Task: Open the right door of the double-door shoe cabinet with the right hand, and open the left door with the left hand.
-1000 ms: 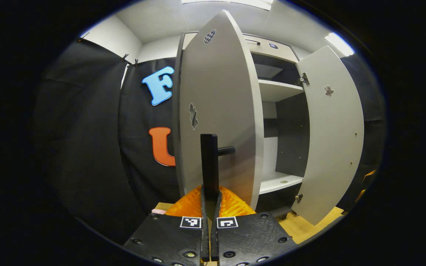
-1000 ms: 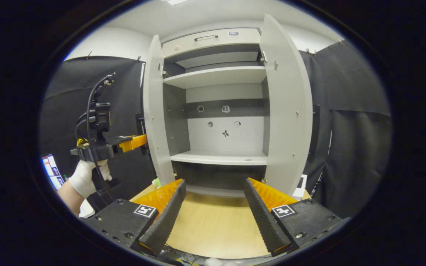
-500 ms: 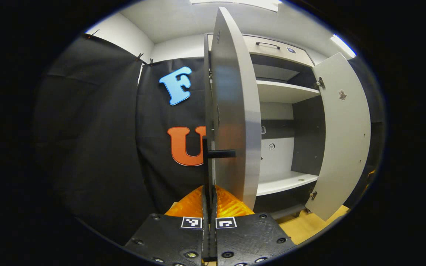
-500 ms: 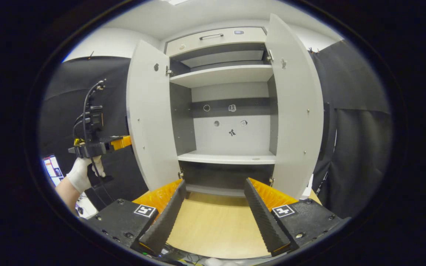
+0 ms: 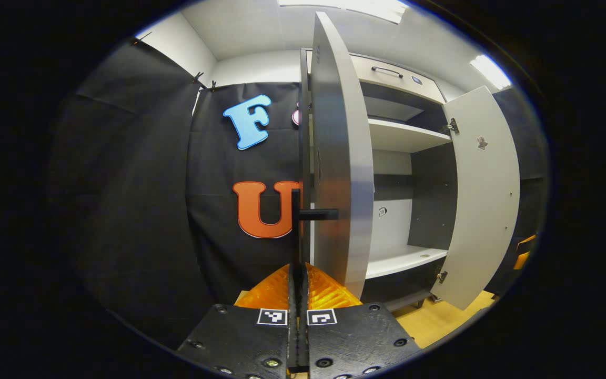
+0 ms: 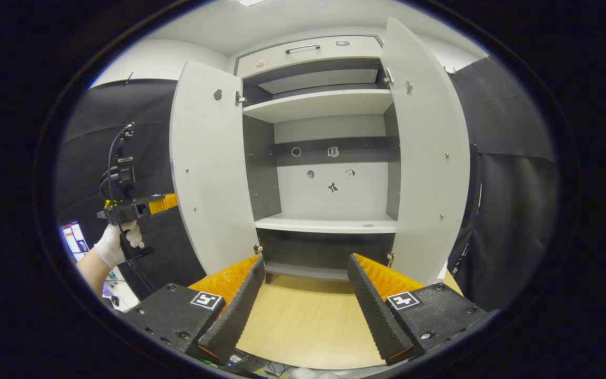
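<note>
The grey shoe cabinet stands with both doors swung out. In the left gripper view the left door (image 5: 341, 168) is seen almost edge-on, and my left gripper (image 5: 298, 271) is shut on its black bar handle (image 5: 296, 226). The right door (image 5: 484, 195) hangs wide open farther off. In the right gripper view my right gripper (image 6: 305, 268) is open and holds nothing, facing the cabinet's inside between the left door (image 6: 211, 168) and the right door (image 6: 429, 158). The left gripper (image 6: 140, 206), held by a gloved hand (image 6: 116, 247), sits behind the left door's outer edge.
Inside are an upper shelf (image 6: 316, 102) and a lower shelf (image 6: 329, 223), with small stickers on the back panel. A drawer (image 6: 308, 50) tops the cabinet. A light wooden surface (image 6: 303, 321) lies before it. A lit screen (image 6: 74, 239) is low on the left.
The left door has swung farther open with my left gripper shut on its handle. The hand and left gripper moved outward to the left. My right gripper stayed open and nearly still.
</note>
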The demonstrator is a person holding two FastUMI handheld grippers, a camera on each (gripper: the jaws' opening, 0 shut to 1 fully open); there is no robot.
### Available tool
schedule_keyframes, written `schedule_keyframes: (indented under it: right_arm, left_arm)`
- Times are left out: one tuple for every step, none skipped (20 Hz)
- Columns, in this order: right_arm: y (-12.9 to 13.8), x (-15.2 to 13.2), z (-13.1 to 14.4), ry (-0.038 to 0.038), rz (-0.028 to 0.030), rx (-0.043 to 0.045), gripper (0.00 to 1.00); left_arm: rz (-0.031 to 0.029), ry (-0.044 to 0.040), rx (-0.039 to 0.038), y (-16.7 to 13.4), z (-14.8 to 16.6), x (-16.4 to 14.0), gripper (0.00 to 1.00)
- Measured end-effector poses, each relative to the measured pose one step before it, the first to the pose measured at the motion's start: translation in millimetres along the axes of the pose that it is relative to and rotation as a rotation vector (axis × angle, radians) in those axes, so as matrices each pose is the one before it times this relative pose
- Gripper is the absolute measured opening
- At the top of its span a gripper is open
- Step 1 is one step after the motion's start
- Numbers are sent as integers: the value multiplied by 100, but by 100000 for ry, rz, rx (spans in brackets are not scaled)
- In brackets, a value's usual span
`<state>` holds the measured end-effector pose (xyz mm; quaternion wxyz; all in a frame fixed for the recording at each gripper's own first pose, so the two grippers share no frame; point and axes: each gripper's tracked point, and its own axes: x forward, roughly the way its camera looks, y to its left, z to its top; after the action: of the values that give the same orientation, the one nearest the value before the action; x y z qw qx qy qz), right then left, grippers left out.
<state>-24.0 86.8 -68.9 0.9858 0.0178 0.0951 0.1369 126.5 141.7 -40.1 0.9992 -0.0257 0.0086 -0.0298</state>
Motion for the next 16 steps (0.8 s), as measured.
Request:
schedule_keyframes:
  right_arm:
    - [49, 56, 63, 125, 15, -334, 99]
    - [49, -30, 84, 79, -62, -349, 99]
    - [41, -6, -15, -85, 160, -146, 99]
    - [-15, -24, 99, -74, -33, -193, 99]
    - [-9, 4, 79, -90, 137, -115, 99]
    - [15, 71, 77, -84, 105, -125, 99]
    - [100, -97, 107, -165, 70, -184, 99]
    - [5, -16, 63, -60, 41, -229, 99]
    - [-93, -14, 121, -238, 180, -164, 99]
    - [-91, -47, 139, -286, -12, -215, 99]
    - [-113, 0, 180, -158, -358, -135, 99]
    - [-114, -43, 89, -445, -237, 333, 99]
    - [-65, 12, 155, -449, -57, 569, 99]
    - [-136, 5, 174, -338, -114, 400, 99]
    - [-111, 104, 180, -325, -131, 44, 99]
    - [-133, 31, 153, -280, -120, -179, 99]
  left_arm:
    - [136, -27, -185, -42, 76, 61, 0]
    - [407, -30, -432, -60, -60, 58, 0]
    - [628, 67, -115, 83, 66, -114, 0]
    - [585, -10, -173, 45, -6, -144, 9]
    - [108, 269, -635, 15, 29, 136, 0]
    - [338, 37, -4, 56, -37, -151, 1]
    - [237, 490, -9, -53, -55, 138, 1]
    - [310, 499, 518, 121, -65, -339, 2]
    - [1215, 156, 189, 301, 76, -360, 2]
    - [1022, 43, -476, 82, 110, -907, 4]
    - [581, -1998, 591, -20, 781, -432, 5]
    - [1809, -739, 1044, 224, 475, -642, 5]
    - [3605, -194, 1536, 806, 169, -778, 5]
    - [2333, 581, 697, 707, 149, -708, 10]
    - [2121, 71, -487, 546, 439, -538, 16]
    - [130, 1211, -1132, 175, 268, -668, 36]
